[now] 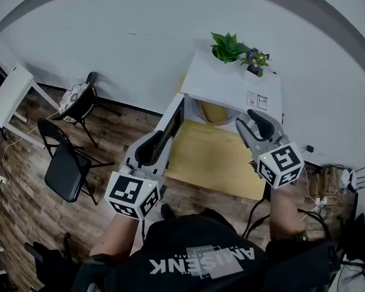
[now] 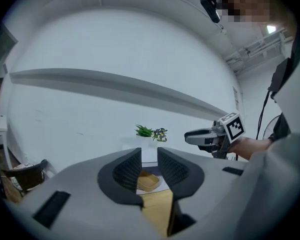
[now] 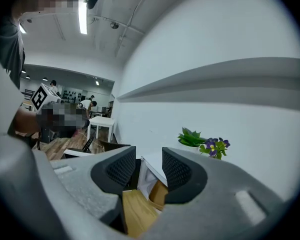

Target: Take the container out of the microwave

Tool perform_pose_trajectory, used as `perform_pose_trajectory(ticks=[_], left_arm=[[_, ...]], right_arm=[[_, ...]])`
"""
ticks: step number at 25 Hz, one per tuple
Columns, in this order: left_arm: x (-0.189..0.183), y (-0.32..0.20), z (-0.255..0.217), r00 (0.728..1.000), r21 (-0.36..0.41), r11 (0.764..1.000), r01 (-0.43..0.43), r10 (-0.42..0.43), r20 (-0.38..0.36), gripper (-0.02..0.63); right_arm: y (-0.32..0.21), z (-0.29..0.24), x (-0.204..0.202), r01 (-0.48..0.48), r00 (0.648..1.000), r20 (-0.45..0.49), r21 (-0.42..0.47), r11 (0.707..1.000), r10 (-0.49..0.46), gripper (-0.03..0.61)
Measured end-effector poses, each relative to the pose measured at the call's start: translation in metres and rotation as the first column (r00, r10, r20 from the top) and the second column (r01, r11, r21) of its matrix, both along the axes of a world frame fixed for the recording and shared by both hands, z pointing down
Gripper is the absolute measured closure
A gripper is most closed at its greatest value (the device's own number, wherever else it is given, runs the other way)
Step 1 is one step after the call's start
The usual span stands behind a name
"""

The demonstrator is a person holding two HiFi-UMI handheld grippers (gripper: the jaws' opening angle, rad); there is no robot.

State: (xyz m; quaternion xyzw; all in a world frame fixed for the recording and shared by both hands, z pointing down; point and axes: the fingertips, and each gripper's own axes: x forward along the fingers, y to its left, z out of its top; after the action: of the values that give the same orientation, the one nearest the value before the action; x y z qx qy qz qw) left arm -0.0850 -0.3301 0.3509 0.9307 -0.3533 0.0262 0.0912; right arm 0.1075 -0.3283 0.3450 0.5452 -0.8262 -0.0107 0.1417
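A white microwave point(image 1: 231, 85) stands on a wooden table point(image 1: 214, 163) with its door point(image 1: 174, 124) swung open to the left. A yellow container point(image 1: 213, 112) sits inside the cavity. My left gripper point(image 1: 151, 148) is open and empty, near the door's outer edge. My right gripper point(image 1: 255, 126) is open and empty too, in front of the microwave's right side. In the left gripper view the container point(image 2: 149, 181) shows far off between the jaws of the left gripper point(image 2: 149, 165). The right gripper view shows the container point(image 3: 159, 194) beyond the right gripper point(image 3: 149, 166).
A green plant point(image 1: 228, 46) and purple flowers point(image 1: 255, 59) stand on top of the microwave. Two black chairs point(image 1: 67, 163) and a white side table point(image 1: 12, 93) stand on the wood floor at left. Cables and a power strip point(image 1: 328, 187) lie at right.
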Motion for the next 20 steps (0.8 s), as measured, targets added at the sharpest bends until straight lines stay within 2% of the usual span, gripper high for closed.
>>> perform_pose_trajectory(ticks=[3, 8, 11, 15, 20], left_arm=[[-0.004, -0.002, 0.005, 1.000, -0.011, 1.000, 0.014, -0.014, 0.005, 0.523], [-0.005, 0.001, 0.009, 0.995, -0.020, 0.995, 0.097, -0.097, 0.020, 0.509], [-0.006, 0.005, 0.014, 0.988, -0.028, 0.988, 0.153, -0.152, 0.032, 0.503], [-0.006, 0.009, 0.021, 0.973, -0.044, 0.972, 0.230, -0.229, 0.040, 0.503], [-0.007, 0.019, 0.032, 0.945, -0.056, 0.944, 0.325, -0.322, 0.064, 0.483]], right_arm=[[-0.012, 0.024, -0.006, 0.043, 0.998, -0.046, -0.048, 0.998, -0.046, 0.403], [-0.035, 0.060, -0.002, 0.140, 0.978, -0.139, -0.097, 0.985, -0.153, 0.385], [-0.044, 0.085, -0.002, 0.210, 0.952, -0.196, -0.144, 0.967, -0.236, 0.376], [-0.058, 0.122, -0.004, 0.281, 0.918, -0.228, -0.207, 0.937, -0.325, 0.371], [-0.074, 0.175, 0.000, 0.341, 0.860, -0.289, -0.287, 0.895, -0.420, 0.371]])
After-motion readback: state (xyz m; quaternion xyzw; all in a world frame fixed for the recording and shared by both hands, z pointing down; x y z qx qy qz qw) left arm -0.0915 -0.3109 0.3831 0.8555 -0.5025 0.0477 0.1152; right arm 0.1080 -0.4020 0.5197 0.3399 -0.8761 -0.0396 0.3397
